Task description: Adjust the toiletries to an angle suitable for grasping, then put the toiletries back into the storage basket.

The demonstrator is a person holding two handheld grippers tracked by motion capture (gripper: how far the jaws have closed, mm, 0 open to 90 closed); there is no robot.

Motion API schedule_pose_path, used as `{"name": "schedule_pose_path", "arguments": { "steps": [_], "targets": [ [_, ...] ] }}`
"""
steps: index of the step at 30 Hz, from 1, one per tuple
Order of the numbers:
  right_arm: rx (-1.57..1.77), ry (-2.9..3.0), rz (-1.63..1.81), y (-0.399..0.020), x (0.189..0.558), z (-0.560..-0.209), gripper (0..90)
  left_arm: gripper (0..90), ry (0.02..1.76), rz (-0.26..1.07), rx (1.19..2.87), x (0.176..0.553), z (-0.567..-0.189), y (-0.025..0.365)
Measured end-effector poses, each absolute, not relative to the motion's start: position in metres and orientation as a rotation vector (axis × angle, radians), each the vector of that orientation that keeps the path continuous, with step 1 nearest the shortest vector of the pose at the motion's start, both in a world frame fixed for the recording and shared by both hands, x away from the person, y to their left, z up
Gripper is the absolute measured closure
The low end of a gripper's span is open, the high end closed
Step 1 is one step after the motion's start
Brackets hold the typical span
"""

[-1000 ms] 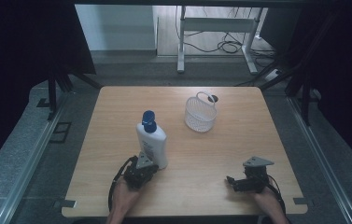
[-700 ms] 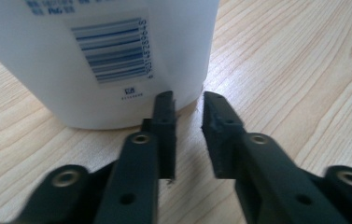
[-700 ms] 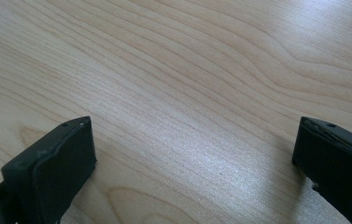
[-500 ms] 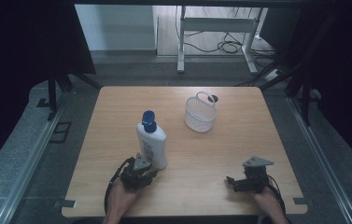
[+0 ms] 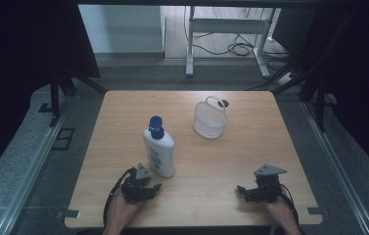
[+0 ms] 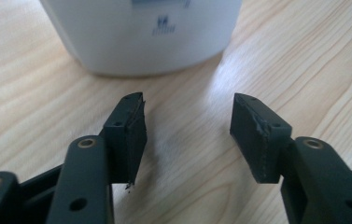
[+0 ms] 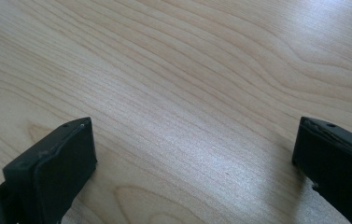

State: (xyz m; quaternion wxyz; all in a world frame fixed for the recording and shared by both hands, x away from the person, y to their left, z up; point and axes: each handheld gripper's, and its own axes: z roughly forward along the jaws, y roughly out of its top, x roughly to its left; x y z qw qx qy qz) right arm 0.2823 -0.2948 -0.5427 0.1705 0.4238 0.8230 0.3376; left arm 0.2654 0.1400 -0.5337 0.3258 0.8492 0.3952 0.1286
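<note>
1. The bottle (image 5: pixel 159 150) is white with a blue cap on top and a label on its front. It stands up straight, a little left of the middle of the high view.
2. In the left gripper view the round white bottom of the bottle (image 6: pixel 141 32) sits at the top of the frame, just past the black jaws.
3. The left gripper (image 5: pixel 153 188) is at the lower left of the high view, right beside the bottle. Its jaws are partly apart and hold nothing.
4. The right gripper (image 5: pixel 241 190) is at the lower right, far from the bottle. Its jaws are spread wide with only wood between them.
5. A small white basket (image 5: pixel 210 120) with a loop handle stands above the middle, to the right of the bottle.
6. The table (image 5: pixel 250 147) is light wood with wavy grain lines.
7. Around it the floor (image 5: pixel 35 161) is grey. At the top there is a white metal frame (image 5: pixel 226 27) and black cables (image 5: pixel 238 48). The sides of the room are dark.
</note>
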Motion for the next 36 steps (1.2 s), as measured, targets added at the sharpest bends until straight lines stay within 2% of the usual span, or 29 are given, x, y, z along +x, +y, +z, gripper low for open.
{"name": "schedule_pose_path", "arguments": {
  "steps": [2, 7, 19, 36],
  "targets": [
    [1.206, 2.338, 0.958, -0.295, 0.282, -0.542, 0.0, 41.9, 1.037, 0.32, 2.213, 0.266, -0.534, 0.142],
    [1.209, 2.339, 0.965, -0.294, 0.281, -0.541, 3.1, 29.8, 0.986, 0.276, 2.156, 0.263, -0.54, 0.148],
    [1.161, 2.351, 0.982, -0.287, 0.277, -0.533, 4.5, 19.1, 0.915, 0.329, 2.209, 0.26, -0.543, 0.142],
    [1.103, 2.378, 1.083, -0.273, 0.276, -0.519, 5.4, 16.1, 0.92, 0.331, 2.215, 0.26, -0.544, 0.14]
  ]
}}
